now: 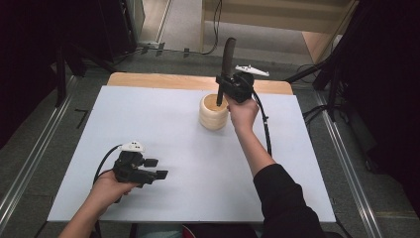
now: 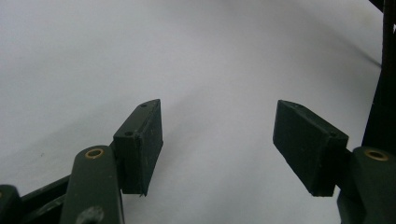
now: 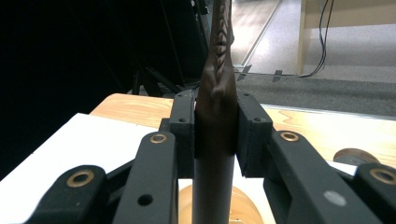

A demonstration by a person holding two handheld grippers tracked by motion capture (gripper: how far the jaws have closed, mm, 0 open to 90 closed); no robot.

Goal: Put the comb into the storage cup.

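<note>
Dark brown carved stick (image 1: 228,62), held upright at twelve o'clock on the white table (image 1: 198,188), lower end dipping into the pale wooden cup (image 1: 213,113). Clamped at mid-length between both pads of the right gripper (image 1: 224,85), jaws pressed flat against its sides in the right gripper view (image 3: 215,135), cup rim (image 3: 243,203) directly beneath. Cup standing just short of the bare wooden strip (image 1: 163,80) at the far edge. Left gripper (image 1: 157,168) resting at about eight o'clock, well apart from the cup, jaws spread wide over bare white surface (image 2: 217,140), nothing between them.
</note>
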